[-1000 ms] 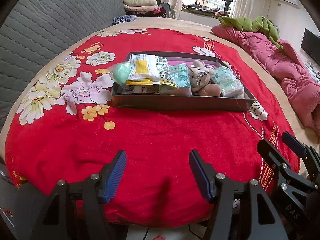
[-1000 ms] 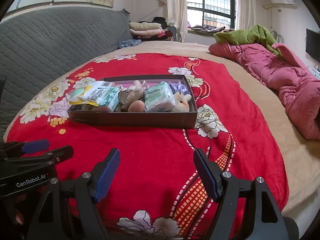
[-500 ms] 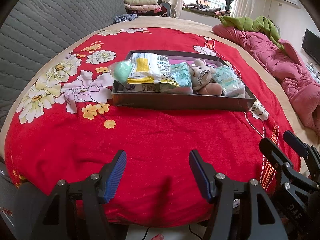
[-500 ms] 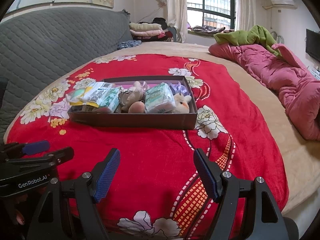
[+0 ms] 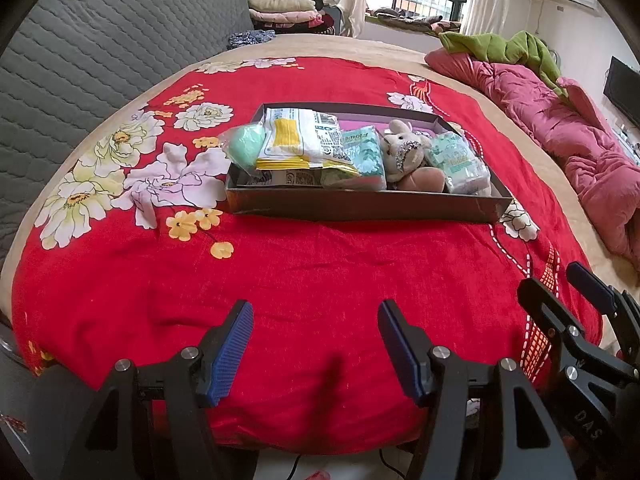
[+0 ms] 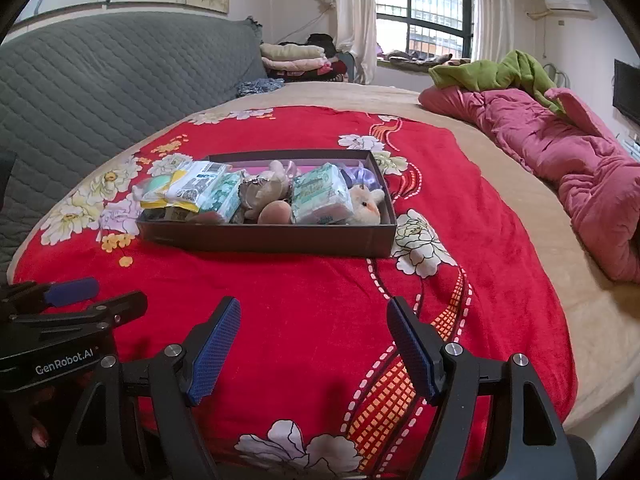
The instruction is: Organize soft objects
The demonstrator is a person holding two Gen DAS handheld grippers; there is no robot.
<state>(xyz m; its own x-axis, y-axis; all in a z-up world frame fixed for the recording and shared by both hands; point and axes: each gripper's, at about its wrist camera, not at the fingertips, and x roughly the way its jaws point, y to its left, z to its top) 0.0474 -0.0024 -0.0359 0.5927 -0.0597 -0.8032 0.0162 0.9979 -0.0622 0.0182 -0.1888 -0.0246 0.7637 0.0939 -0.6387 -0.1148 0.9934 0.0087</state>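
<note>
A dark shallow box (image 5: 360, 206) (image 6: 272, 238) sits on the red flowered blanket (image 5: 304, 272) (image 6: 312, 288). It holds soft things: a mint green ball (image 5: 246, 148), a yellow and white packet (image 5: 298, 142), green tissue packs (image 5: 458, 162) (image 6: 318, 194), a grey plush mouse (image 5: 404, 148) and a cream plush toy (image 6: 366, 208). My left gripper (image 5: 316, 338) hovers open over the blanket's near edge, well short of the box, with nothing between its blue pads. My right gripper (image 6: 314, 338) is open and empty too, beside the left one.
A grey quilted headboard (image 5: 80, 52) runs along the left. A pink quilt (image 6: 568, 164) with a green cloth (image 6: 500, 72) lies at the right. Folded clothes (image 6: 292, 58) are stacked at the back by the window.
</note>
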